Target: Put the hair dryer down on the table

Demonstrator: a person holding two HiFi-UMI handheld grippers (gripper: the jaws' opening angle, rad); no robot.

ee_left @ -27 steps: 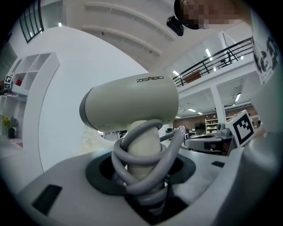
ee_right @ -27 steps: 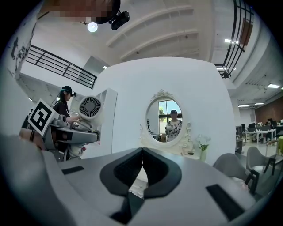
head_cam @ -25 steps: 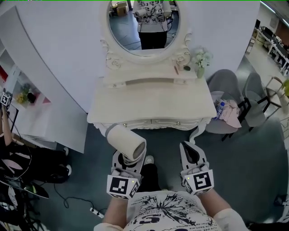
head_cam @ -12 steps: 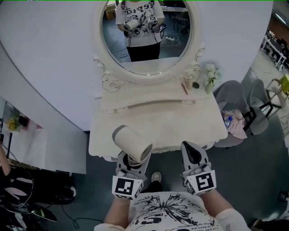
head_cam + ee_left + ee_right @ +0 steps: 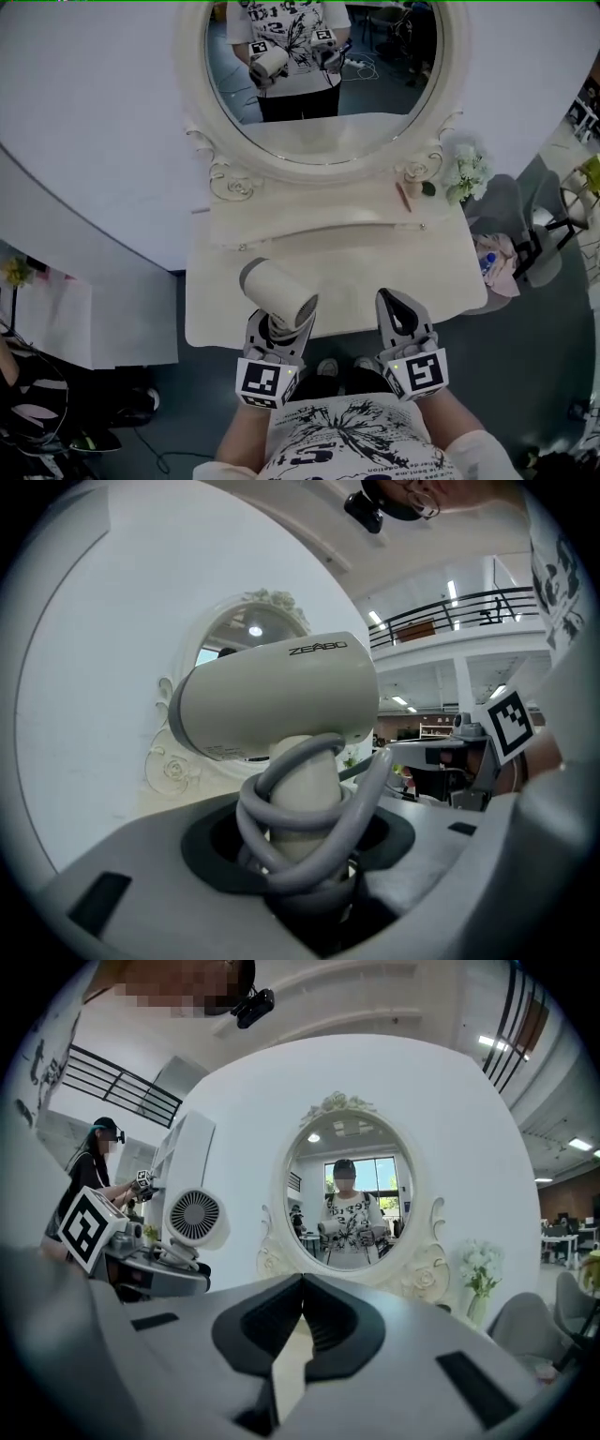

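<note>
A cream hair dryer (image 5: 277, 295) with its grey cord wound round the handle stands upright in my left gripper (image 5: 272, 333), whose jaws are shut on the handle (image 5: 302, 803). The barrel (image 5: 272, 700) points up and left over the front edge of the white dressing table (image 5: 375, 267). In the right gripper view the dryer's rear grille (image 5: 195, 1216) shows at the left. My right gripper (image 5: 398, 314) is shut with nothing in it, its tips touching (image 5: 302, 1283), just off the table's front edge to the right of the dryer.
An oval mirror (image 5: 323, 75) in an ornate frame rises behind the table. A vase of pale flowers (image 5: 466, 173) and a small pink thing (image 5: 404, 196) sit on the raised back shelf at the right. Grey chairs (image 5: 525, 234) stand to the right.
The person has stepped closer to the table: both grippers and the dryer have moved forward from over the floor to the table's front edge. Grips are unchanged.
</note>
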